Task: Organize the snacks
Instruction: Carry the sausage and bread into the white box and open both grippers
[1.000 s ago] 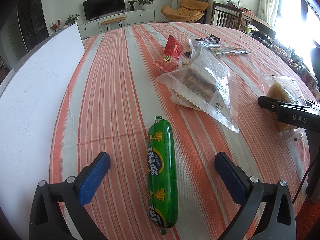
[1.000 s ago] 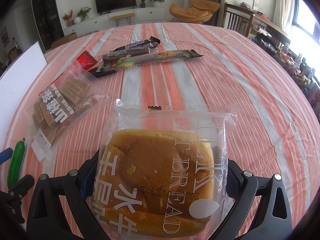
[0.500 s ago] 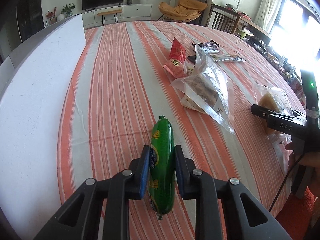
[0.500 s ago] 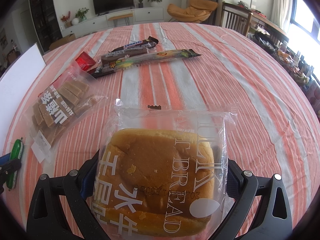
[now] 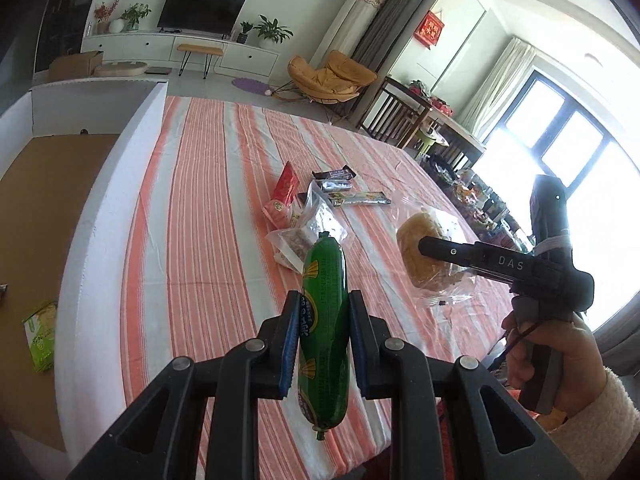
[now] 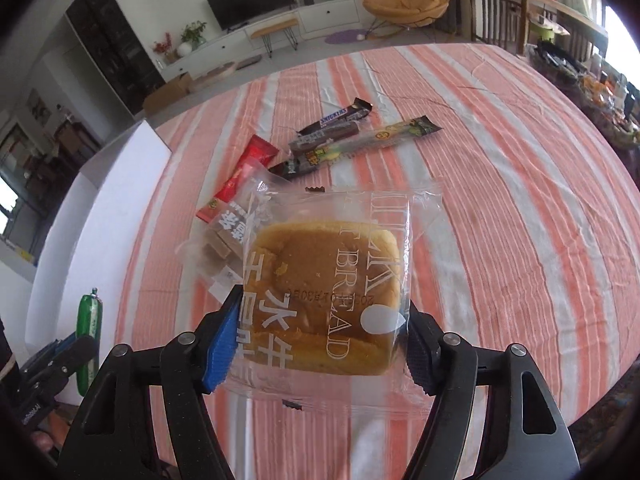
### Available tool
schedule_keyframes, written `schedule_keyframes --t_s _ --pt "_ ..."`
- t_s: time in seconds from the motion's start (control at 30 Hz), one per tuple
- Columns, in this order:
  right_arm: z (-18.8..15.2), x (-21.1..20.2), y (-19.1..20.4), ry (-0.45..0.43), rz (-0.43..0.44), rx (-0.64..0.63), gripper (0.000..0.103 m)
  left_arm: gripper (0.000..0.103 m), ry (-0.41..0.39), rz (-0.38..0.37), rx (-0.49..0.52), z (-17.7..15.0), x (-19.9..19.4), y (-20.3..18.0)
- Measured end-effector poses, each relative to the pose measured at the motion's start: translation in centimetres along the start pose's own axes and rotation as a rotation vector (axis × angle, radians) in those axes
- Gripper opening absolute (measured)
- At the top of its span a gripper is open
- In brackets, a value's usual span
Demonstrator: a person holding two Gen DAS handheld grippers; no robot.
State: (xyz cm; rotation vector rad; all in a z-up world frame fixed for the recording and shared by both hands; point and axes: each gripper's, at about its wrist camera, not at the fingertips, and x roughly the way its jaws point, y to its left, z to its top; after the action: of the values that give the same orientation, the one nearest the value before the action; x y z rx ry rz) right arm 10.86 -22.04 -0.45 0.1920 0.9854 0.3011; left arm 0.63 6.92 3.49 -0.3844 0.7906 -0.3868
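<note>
My left gripper [image 5: 323, 312] is shut on a green sausage stick [image 5: 325, 312] and holds it above the striped table [image 5: 192, 240]. The sausage also shows at the left of the right wrist view [image 6: 89, 322]. My right gripper [image 6: 320, 332] is shut on a bagged milk bread [image 6: 324, 296], lifted off the table; it also shows in the left wrist view [image 5: 430, 256]. On the table lie a clear bag of brown biscuits [image 6: 224, 248], a red packet [image 6: 240, 178], a Snickers bar [image 6: 334, 118] and a long green-and-yellow snack bar [image 6: 384, 136].
A white-walled cardboard box [image 5: 100, 208] stands along the table's left side, with a green snack pack [image 5: 40, 332] on its brown floor. The near table edge is close below both grippers. Chairs and a cluttered side table stand at the far right.
Both grippers have risen, lifting the sausage and the bread off the table. The left gripper now looks over the box wall into the box.
</note>
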Motion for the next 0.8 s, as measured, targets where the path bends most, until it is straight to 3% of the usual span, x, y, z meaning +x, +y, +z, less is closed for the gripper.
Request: schedule_keyframes --t_s 0.07,0.17,0.3,0.37,0.4,0.43,0.5,0.6,0.7,0.8 --pt "1.1 -1.7 4.3 -0.032 0.124 -0.029 0.073 0.023 -0.077 -0.009 -0.014 1.4 -4.0 0.4" --pt "2.4 -3.5 12.2 -0.046 0.316 -0.12 0.073 0.023 -0.192 0.084 -0.025 3.0 -9.7 2.4" --pt "2.9 -2.2 22.4 0.015 0.532 -0.217 0.073 0.023 -0.267 0.292 -0.102 3.6 -14.9 8.1" --pt "2.6 -0.4 26.9 0.047 0.583 -0.248 0.076 0.026 -0.278 0.477 -0.147 3.2 -16.0 11.5" --pt "2.4 0.7 28.9 0.068 0.601 -0.263 0.08 0.041 -0.28 0.548 -0.171 2.8 -16.3 13.1" --pt "2.3 1.7 30.3 0.095 0.613 -0.273 0.084 0.068 -0.275 0.597 -0.2 2.5 -16.5 14.6" --pt "2.0 3.1 31.6 0.126 0.616 -0.259 0.084 0.085 -0.29 0.637 -0.255 1.5 -17.2 16.4" --pt "1.8 2.9 29.6 0.088 0.613 -0.226 0.084 0.087 -0.321 0.643 -0.26 0.6 -17.1 16.4" --pt "1.9 2.4 24.5 -0.008 0.44 -0.243 0.084 0.087 -0.291 0.598 -0.195 0.8 -15.0 14.3" --pt "0.9 2.7 17.3 -0.099 0.177 -0.238 0.084 0.087 -0.244 0.46 -0.115 1.6 -12.1 10.6"
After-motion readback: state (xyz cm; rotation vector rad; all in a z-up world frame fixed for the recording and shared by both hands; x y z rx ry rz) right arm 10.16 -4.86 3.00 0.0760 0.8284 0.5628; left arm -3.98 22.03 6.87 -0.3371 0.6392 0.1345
